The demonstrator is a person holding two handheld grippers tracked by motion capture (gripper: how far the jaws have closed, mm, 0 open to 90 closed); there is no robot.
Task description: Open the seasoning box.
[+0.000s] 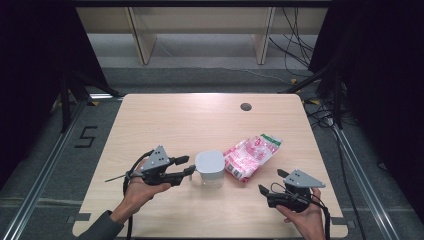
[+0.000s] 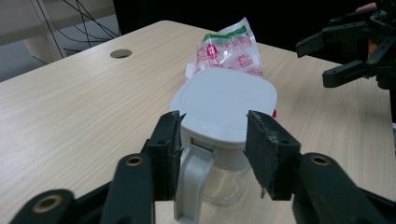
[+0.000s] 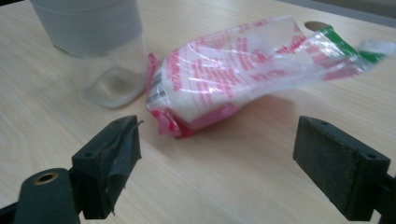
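Currently I hold my left gripper (image 1: 189, 165) level at the handle side of the lidded jug (image 1: 209, 169), which stands upright near the middle of the table (image 1: 165, 120), toward my edge of it. In the left gripper view the jaws bracket the jug's grey handle (image 2: 191, 186) and the lip of the lid (image 2: 224, 100) above it. The pads stand apart with a gap on each side of the handle, so I judge that nothing is clamped yet. I approach from this side because the handle is the narrowest part the jaws can span; the body is too wide for them.

My right gripper (image 1: 270, 181) hovers low over the table toward my right edge, its jaws spread wide and empty. It points at the red-and-white plastic packet (image 1: 252, 155), which lies flat just beside the jug on its right; I cannot tell whether the two touch. In the right gripper view the packet's (image 3: 243, 70) crumpled near end lies between and beyond the pads, well short of them. Wide jaws suit it, as the soft film needs a broad bite.

I keep the jug upright so that the lid stays seated. A cable hole (image 1: 245, 106) lies near the far edge, well apart from the work.
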